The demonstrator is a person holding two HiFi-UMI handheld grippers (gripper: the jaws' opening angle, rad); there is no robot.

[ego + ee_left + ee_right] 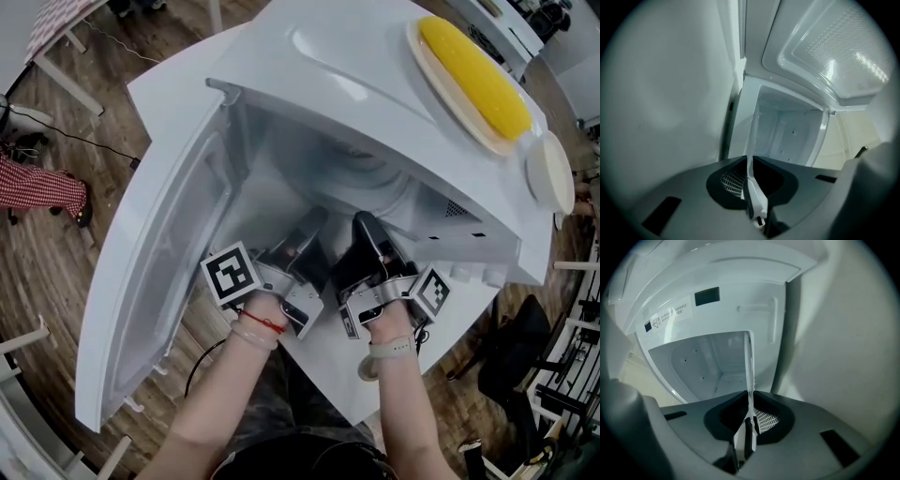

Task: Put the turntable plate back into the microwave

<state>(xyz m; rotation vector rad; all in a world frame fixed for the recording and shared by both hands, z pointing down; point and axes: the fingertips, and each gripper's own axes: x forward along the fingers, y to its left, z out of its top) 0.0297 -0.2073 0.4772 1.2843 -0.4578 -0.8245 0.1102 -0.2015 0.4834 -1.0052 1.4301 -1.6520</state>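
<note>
At the microwave (375,66) mouth, clamped the plate (752,136) by its rim with left gripper (312,225) and right gripper (367,227), pinching thin glass tight. Held it just within the opening, beside the wide-open door (159,272). Judged not yet seated or released.

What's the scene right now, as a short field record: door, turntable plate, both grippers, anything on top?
microwave door: open, swung left
turntable plate: clear, seen edge-on, held at the cavity opening; seating cannot be told
left gripper: fingers shut on the turntable plate
right gripper: fingers shut on the turntable plate
microwave top: corn cob on a dish
</note>
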